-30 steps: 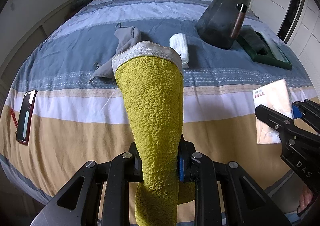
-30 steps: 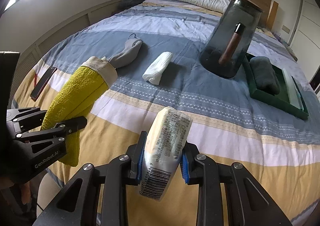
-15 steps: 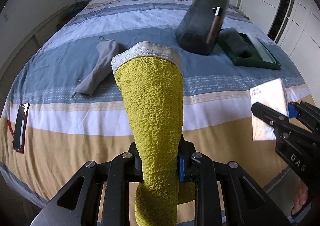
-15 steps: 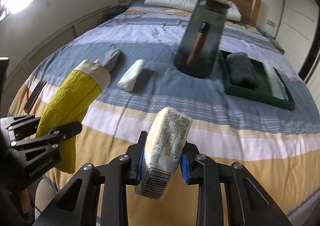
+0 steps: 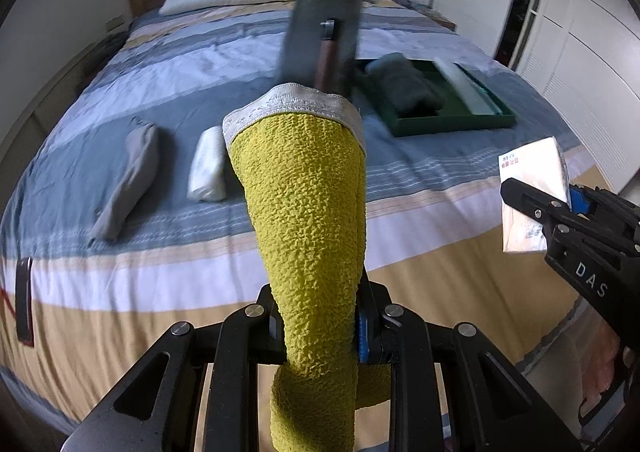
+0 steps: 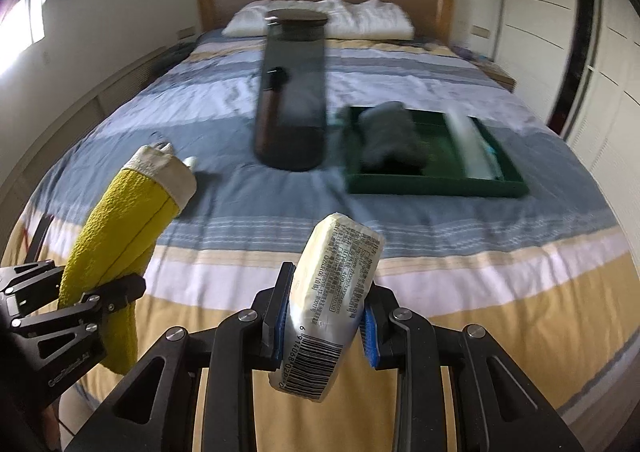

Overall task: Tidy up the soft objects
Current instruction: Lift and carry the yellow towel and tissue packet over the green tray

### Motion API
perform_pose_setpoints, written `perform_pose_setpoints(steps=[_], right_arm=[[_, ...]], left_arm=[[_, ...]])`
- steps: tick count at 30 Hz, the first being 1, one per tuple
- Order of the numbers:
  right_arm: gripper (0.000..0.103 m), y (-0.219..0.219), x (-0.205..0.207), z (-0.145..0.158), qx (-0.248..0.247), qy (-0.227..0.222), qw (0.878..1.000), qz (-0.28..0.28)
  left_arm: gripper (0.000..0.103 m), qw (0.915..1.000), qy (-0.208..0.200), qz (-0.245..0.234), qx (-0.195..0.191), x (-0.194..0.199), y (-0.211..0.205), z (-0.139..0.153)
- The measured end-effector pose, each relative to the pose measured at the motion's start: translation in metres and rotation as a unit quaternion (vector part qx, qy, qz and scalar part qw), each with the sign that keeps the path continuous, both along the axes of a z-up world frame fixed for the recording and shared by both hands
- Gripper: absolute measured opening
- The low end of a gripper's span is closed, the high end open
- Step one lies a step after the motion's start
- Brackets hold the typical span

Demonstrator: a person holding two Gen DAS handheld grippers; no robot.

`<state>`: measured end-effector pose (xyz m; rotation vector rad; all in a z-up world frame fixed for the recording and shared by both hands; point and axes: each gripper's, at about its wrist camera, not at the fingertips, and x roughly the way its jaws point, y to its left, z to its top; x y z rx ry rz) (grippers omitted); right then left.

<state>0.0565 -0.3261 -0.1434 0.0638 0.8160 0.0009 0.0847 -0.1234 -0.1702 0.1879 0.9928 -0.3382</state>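
My left gripper [image 5: 318,326] is shut on a rolled yellow towel [image 5: 308,207] with a white hem, which sticks up in front of the lens; the same yellow towel [image 6: 120,228] shows at the left of the right wrist view. My right gripper [image 6: 324,326] is shut on a white tissue pack [image 6: 332,292] with a barcode, and that tissue pack [image 5: 532,179] appears at the right of the left wrist view. Both are held above the near edge of the striped bed [image 6: 440,272]. On the bed lie a grey sock [image 5: 132,175] and a rolled white cloth [image 5: 208,167].
A dark green tray [image 6: 436,185] on the bed holds a folded grey cloth [image 6: 388,135] and a pale flat item [image 6: 474,147]. A tall dark glass jar [image 6: 292,91] stands left of it. A phone [image 5: 24,300] lies at the bed's left edge. Wardrobe doors [image 5: 580,31] line the right.
Both grippers have swung to the right along the foot of the bed with their loads still held. The tray and jar now sit nearer the middle of both views.
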Motion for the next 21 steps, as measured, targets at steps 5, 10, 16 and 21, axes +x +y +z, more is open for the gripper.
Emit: perform_pose_setpoints(steps=[5, 10, 16, 21], right_arm=[[0.028, -0.039, -0.008, 0.004, -0.004, -0.007, 0.999, -0.041], [0.028, -0.065, -0.013, 0.006, -0.011, -0.009, 0.998, -0.069], [0.028, -0.096, -0.009, 0.003, -0.01, -0.009, 0.995, -0.096], [0.028, -0.12, -0.001, -0.001, -0.006, -0.01, 0.993, -0.114]], left_arm=[[0.02, 0.9996, 0.002, -0.03, -0.002, 0.001, -0.039, 0.0], [0.02, 0.9985, 0.002, -0.054, -0.002, 0.003, -0.075, 0.001], [0.02, 0.9972, 0.001, -0.075, -0.003, 0.01, -0.117, 0.002], [0.02, 0.9965, 0.002, -0.083, -0.004, 0.018, -0.143, 0.001]])
